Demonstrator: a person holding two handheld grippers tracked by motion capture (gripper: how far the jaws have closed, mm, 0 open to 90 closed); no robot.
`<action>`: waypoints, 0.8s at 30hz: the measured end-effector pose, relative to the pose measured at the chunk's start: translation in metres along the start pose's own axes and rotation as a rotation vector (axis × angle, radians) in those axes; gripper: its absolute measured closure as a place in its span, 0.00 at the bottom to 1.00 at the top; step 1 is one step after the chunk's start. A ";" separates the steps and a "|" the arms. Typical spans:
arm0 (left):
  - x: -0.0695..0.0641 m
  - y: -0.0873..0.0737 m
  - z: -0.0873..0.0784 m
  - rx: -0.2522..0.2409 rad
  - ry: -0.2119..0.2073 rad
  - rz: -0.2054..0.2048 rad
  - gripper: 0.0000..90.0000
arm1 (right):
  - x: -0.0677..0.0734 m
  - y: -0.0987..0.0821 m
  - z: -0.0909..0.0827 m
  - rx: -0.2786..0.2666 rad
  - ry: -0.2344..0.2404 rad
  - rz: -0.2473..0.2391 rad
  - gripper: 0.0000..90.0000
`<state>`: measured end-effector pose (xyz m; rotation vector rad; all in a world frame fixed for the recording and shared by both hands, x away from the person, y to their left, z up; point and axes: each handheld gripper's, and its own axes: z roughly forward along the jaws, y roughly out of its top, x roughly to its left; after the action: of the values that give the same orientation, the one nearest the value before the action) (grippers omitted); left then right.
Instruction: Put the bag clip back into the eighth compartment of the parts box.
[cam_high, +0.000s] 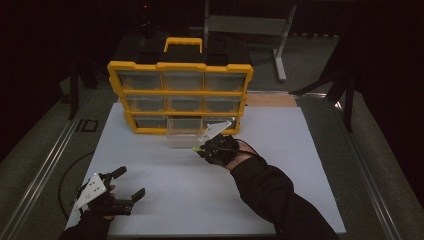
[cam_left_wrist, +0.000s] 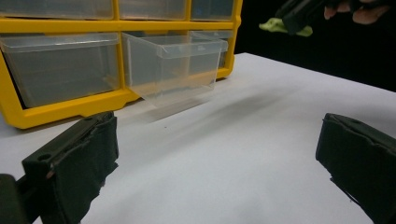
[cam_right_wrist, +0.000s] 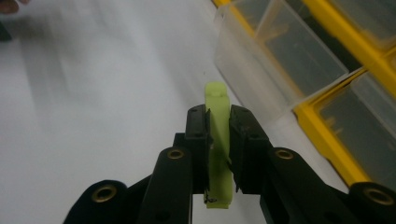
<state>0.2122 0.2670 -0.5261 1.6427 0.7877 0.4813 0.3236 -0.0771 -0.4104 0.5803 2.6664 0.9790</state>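
Observation:
A yellow drawer organiser (cam_high: 180, 66) stands at the back of the white table (cam_high: 280, 190), with its clear bottom-middle drawer (cam_high: 182, 139) pulled out toward me. My right gripper (cam_high: 197, 148) hovers just right of that drawer, shut on a small lime-green piece (cam_right_wrist: 218, 140) that sticks out past the jaws. From the left gripper view the open drawer (cam_left_wrist: 173, 67) is ahead and the green piece (cam_left_wrist: 280, 26) hangs at the upper right. My left gripper (cam_high: 129, 184) rests low at the table's front left, jaws wide apart and holding nothing.
The organiser (cam_left_wrist: 60, 112) holds several other clear drawers, all pushed in. A grey metal stand (cam_high: 280, 45) is behind the table on the right. Dark floor surrounds the table, and a rail (cam_high: 45, 165) runs along its left side.

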 end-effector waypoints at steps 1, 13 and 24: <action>0.000 0.000 0.000 -0.001 0.000 0.001 0.00 | 0.000 0.001 -0.001 -0.004 -0.001 0.000 0.87; 0.000 0.000 0.000 0.001 -0.002 0.000 0.00 | -0.014 0.025 -0.005 -0.020 -0.015 -0.012 0.87; 0.000 0.000 0.000 0.001 -0.006 -0.003 0.00 | -0.033 0.048 -0.005 -0.016 -0.050 -0.028 0.87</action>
<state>0.2124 0.2670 -0.5265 1.6427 0.7864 0.4739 0.3645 -0.0611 -0.3721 0.5547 2.6131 0.9641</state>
